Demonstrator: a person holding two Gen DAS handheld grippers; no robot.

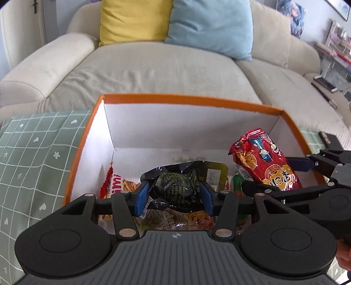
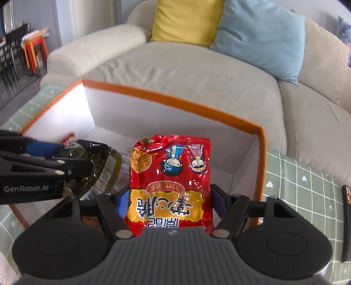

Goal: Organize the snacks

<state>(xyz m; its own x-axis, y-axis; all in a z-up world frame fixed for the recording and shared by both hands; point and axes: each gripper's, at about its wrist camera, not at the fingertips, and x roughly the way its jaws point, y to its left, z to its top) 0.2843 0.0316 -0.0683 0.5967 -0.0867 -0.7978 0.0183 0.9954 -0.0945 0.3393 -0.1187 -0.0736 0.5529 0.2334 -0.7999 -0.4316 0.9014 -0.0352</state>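
My left gripper (image 1: 174,197) is shut on a black and green snack bag (image 1: 175,186), held over the inside of an orange-rimmed white box (image 1: 186,100). My right gripper (image 2: 170,202) is shut on a red snack bag (image 2: 170,173) with cartoon figures and a yellow label, also held over the box (image 2: 175,98). In the left wrist view the red bag (image 1: 265,160) and the right gripper (image 1: 285,175) show at the right. In the right wrist view the black bag (image 2: 96,162) and the left gripper (image 2: 57,157) show at the left. Several snack packs (image 1: 122,186) lie on the box floor.
The box stands on a table with a green checked cloth (image 1: 33,157). Behind it is a beige sofa (image 1: 153,70) with a yellow cushion (image 1: 133,19) and a light blue cushion (image 1: 212,26). A dark flat object (image 2: 346,221) lies on the cloth at the right.
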